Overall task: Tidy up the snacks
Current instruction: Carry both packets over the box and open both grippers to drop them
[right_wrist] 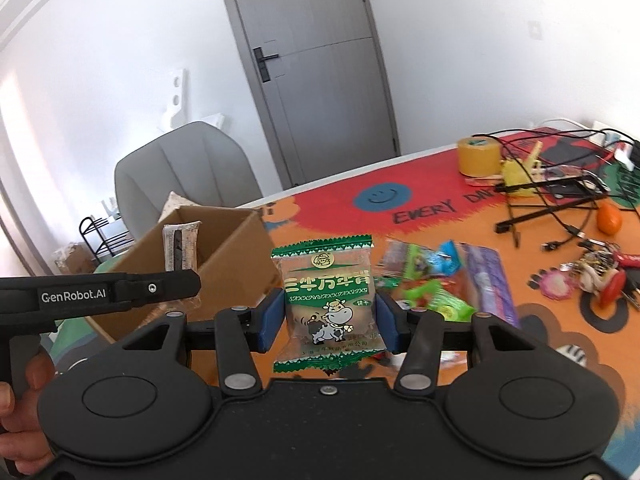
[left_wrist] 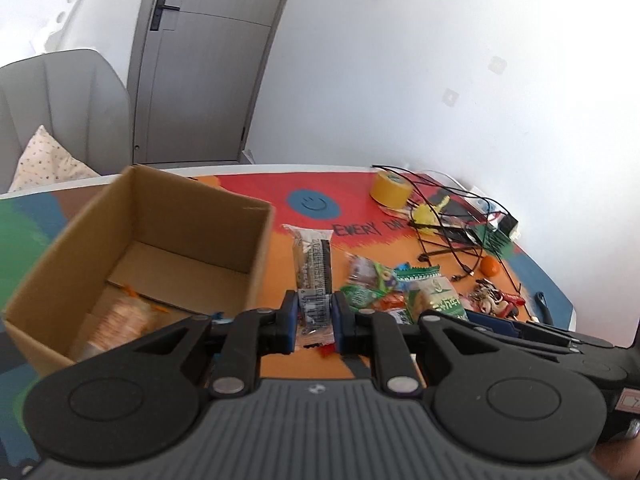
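Bright cartoon colours cover the table (right_wrist: 420, 216), with a gray door and white wall behind. My left gripper (left_wrist: 315, 312) is clenched on a long clear-wrapped bar (left_wrist: 314, 270), my right gripper (right_wrist: 326, 322) on a green cow-print biscuit packet (right_wrist: 326, 300), pads pressing its sides. Both are lifted clear of the snack pile (right_wrist: 440, 280) and sit near the cardboard box (left_wrist: 160, 248), which already holds a wrapped snack. To do this well, I should carry each one fully over the rim before letting go, bar first, keeping my two grippers apart. Thin wrappers slip, so I'd lower in, not toss.
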### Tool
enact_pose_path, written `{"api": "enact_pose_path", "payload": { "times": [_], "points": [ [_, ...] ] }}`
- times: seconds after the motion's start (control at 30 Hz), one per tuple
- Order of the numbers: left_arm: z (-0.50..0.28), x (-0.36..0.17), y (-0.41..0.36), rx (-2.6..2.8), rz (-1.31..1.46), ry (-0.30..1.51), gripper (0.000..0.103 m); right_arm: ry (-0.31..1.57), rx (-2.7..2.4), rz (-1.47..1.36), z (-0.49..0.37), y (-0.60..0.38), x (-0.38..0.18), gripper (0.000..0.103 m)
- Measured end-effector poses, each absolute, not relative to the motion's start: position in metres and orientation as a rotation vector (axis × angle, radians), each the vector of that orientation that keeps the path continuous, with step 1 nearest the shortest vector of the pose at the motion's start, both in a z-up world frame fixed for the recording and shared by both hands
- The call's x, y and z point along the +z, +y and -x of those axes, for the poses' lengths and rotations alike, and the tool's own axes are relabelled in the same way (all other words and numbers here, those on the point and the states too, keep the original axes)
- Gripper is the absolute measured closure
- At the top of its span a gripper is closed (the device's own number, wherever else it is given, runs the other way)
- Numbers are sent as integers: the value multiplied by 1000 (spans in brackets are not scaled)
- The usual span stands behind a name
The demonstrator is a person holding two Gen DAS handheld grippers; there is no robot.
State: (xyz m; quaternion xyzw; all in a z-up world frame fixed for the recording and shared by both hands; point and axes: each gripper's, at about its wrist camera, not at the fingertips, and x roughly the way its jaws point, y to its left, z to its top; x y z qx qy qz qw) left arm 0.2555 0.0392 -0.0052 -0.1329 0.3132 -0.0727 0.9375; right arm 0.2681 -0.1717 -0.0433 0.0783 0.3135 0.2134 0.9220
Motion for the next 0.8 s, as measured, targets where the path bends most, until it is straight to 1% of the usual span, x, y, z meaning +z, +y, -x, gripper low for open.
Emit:
{"api": "enact_pose_path", "payload": {
  "times": [0.27, 0.53, 0.57, 0.67, 0.73, 0.8],
  "points": [
    [-245, -2, 74, -85, 286, 637, 87, 632, 494, -153, -268, -141, -34, 54],
    [-244, -14, 99, -41, 319, 698, 86, 625, 536, -130, -270, -110, -27, 54],
    [-243, -15, 101, -31, 318, 703, 83, 625, 539, -128, -271, -106, -26, 54],
    [-240, -16, 109, -18, 338, 708, 82, 625, 551, -130, -274, -97, -23, 54],
    [-236, -13, 113, -1, 336, 699, 79, 623, 560, -130, -275, -92, -20, 54],
    [-233, -10, 117, 13, 335, 692, 71, 621, 570, -129, -277, -86, -18, 54]
  ]
}}
